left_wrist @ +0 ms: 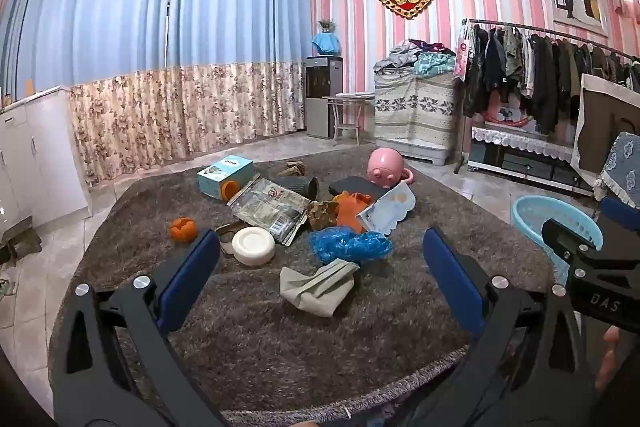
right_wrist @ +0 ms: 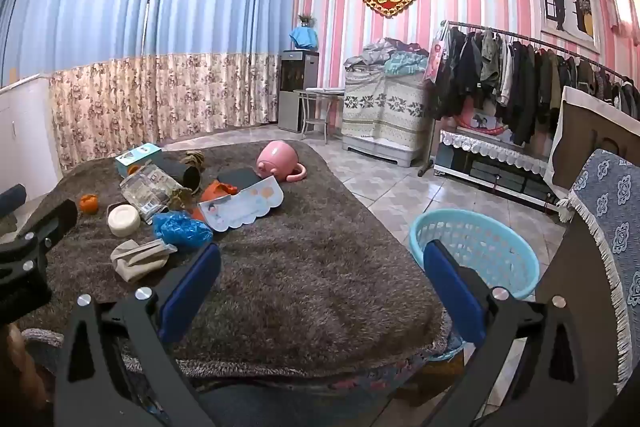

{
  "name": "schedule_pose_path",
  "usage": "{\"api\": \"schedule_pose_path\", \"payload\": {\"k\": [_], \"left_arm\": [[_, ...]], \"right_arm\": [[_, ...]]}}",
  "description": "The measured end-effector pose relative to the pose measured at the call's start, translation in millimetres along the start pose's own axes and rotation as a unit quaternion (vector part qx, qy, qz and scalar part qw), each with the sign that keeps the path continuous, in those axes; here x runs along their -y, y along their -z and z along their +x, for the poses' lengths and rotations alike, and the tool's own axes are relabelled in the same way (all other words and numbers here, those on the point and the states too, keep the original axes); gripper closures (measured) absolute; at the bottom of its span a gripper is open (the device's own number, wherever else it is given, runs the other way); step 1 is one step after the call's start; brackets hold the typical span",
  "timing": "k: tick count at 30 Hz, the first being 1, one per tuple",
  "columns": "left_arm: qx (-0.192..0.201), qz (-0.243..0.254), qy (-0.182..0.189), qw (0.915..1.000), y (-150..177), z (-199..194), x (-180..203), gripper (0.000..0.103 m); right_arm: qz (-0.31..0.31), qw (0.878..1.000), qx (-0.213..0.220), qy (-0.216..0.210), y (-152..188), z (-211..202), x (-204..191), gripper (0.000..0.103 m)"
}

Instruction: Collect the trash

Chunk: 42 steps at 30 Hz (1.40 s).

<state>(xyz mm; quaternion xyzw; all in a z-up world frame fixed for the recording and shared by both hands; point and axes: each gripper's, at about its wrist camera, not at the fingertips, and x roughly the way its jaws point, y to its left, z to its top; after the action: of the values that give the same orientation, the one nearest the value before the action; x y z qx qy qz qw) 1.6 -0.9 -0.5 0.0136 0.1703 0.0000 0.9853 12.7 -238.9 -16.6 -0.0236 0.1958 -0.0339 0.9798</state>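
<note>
Litter lies scattered on a grey shaggy rug (left_wrist: pixel 248 327): a beige crumpled cloth (left_wrist: pixel 316 285), a blue plastic bag (left_wrist: pixel 350 245), a white round lid (left_wrist: pixel 253 245), an orange peel (left_wrist: pixel 184 229), a clear food wrapper (left_wrist: pixel 268 209), a light blue box (left_wrist: pixel 226 177) and a scalloped paper card (left_wrist: pixel 388 209). My left gripper (left_wrist: pixel 320 267) hangs open above the rug, short of the beige cloth, holding nothing. My right gripper (right_wrist: pixel 320 271) is open too, over bare rug, with the cloth (right_wrist: pixel 138 259) off to its left. A light blue basket (right_wrist: pixel 476 247) stands on the floor to the right.
A pink piggy-shaped pot (left_wrist: pixel 386 167) and a dark pad (left_wrist: pixel 354 187) sit at the far side of the rug. Beyond are curtains, a water dispenser (left_wrist: pixel 322 95), a covered cabinet (left_wrist: pixel 414 111) and a clothes rack (left_wrist: pixel 540 75). A chair with a blue patterned cover (right_wrist: pixel 608 223) stands at right.
</note>
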Motion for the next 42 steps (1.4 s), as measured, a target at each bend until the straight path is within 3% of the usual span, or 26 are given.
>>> {"api": "schedule_pose_path", "payload": {"k": [19,42], "left_arm": [[0.023,-0.002,0.0,0.9997,-6,-12,-3,0.005],[0.013,-0.013,-0.002,0.9998,1,-1,-10,0.005]], "right_arm": [[0.004,1.0,0.004,-0.002,-1,-1,3,0.004],[0.011,1.0,0.002,0.001,1,-1,4,0.004]]}}
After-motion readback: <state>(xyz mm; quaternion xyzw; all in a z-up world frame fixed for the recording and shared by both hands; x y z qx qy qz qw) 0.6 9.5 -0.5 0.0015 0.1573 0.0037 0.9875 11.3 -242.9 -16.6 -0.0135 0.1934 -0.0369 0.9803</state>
